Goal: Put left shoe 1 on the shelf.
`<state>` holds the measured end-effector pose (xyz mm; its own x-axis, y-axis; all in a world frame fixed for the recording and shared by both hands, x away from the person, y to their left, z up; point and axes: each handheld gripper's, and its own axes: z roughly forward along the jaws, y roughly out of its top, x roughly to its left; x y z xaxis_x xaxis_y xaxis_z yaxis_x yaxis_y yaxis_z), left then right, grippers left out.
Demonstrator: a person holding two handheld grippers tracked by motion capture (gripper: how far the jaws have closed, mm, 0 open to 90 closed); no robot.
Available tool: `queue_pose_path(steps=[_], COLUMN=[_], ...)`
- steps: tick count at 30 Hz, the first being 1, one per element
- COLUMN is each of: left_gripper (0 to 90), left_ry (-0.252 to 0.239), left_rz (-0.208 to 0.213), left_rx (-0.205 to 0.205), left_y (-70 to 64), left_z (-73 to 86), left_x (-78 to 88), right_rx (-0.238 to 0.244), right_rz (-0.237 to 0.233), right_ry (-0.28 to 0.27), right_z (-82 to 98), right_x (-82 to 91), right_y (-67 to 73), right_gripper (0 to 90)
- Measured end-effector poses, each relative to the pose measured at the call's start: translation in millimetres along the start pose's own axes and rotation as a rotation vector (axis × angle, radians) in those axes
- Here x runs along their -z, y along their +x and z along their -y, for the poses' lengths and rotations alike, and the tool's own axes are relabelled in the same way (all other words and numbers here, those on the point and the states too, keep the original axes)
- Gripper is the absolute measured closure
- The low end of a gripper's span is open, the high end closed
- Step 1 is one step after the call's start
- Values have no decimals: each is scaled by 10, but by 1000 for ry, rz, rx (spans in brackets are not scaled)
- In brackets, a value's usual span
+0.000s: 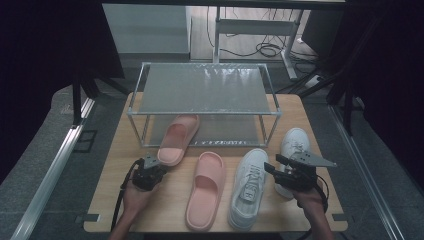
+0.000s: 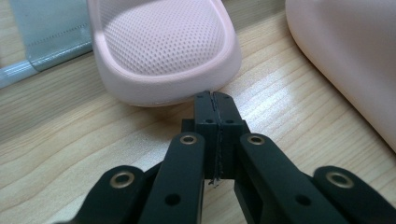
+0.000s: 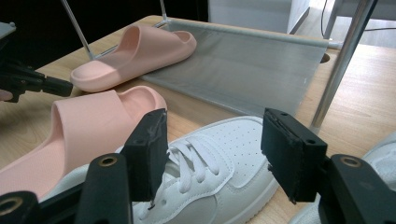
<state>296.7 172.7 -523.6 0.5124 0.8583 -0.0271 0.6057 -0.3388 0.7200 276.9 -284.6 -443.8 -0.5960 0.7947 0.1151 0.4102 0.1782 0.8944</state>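
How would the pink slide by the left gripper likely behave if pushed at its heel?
The slide looks thick, foamy and one-piece, so it is probably light and would skid over the smooth table rather than tip. Its front already lies on the rack's lower shelf, so it may pivot or catch. The left gripper is shut at its heel.

Closed left gripper (image 2: pixel 213 100) against pink slipper (image 2: pixel 163 46) heel

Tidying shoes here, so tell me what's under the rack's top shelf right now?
Under the rack, the front part of one pink slipper rests on the lower shelf; its heel sticks out onto the table. Seen through the top mesh, the rest of that shelf looks bare, though the mesh blurs it.
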Motion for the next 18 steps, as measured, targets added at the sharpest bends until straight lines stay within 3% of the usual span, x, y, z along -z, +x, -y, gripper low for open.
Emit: queue_pose_path(steps=[18], left_gripper=[900], left_ry=[1], left_rz=[2], left_rx=[-7], left_y=[-34], left_z=[-38], left_x=[-82], right_rx=[4], right_rz=[3], right_ry=[0], right_z=[-4], right_x=[2], right_y=[5], right_gripper=[417])
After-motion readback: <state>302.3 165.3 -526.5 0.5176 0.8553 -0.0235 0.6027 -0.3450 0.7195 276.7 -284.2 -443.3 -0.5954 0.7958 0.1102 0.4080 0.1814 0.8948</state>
